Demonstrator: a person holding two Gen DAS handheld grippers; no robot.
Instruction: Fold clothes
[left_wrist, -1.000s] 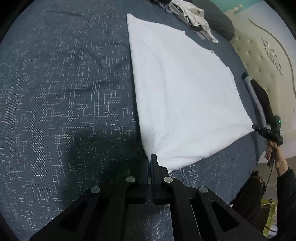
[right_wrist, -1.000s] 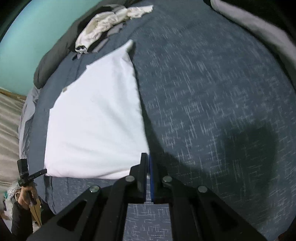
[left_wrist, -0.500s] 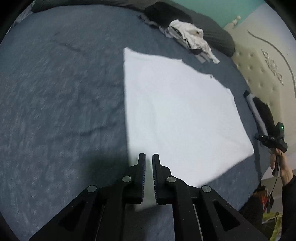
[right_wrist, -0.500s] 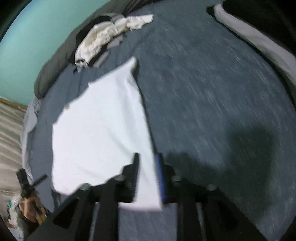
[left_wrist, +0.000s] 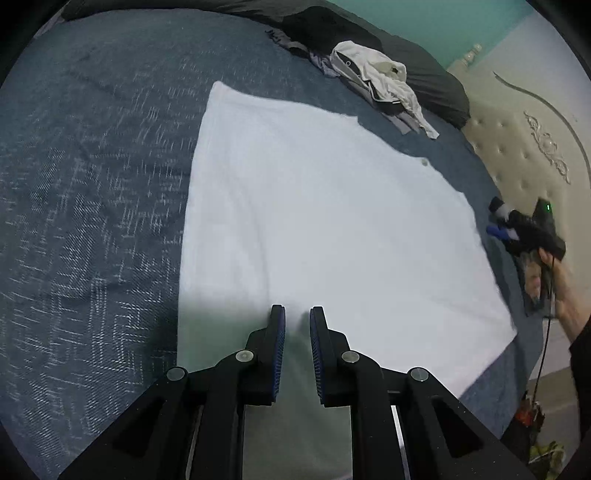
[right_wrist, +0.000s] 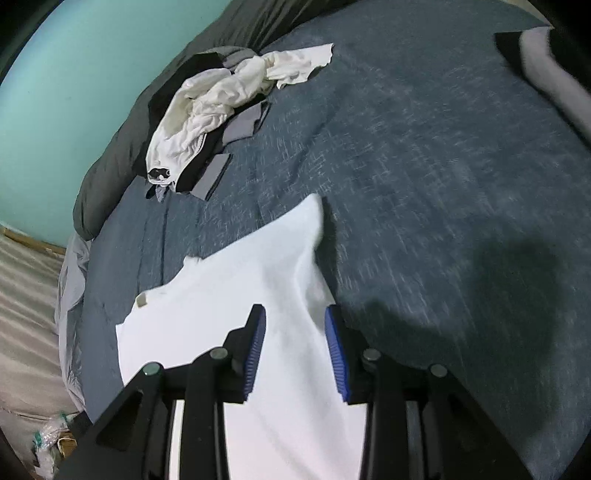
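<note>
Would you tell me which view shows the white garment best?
The left wrist view: the white garment lies spread on the bed with most of its outline visible. The right wrist view shows only part of it, with the right gripper open above it.

Teal wall, cream tufted headboard, dark blue bedspread

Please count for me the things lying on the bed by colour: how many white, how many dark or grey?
White: 2, the flat cloth and the crumpled garment.
Dark or grey: 1 pile under the crumpled garment; its separate pieces cannot be told apart.
Total: 3
</note>
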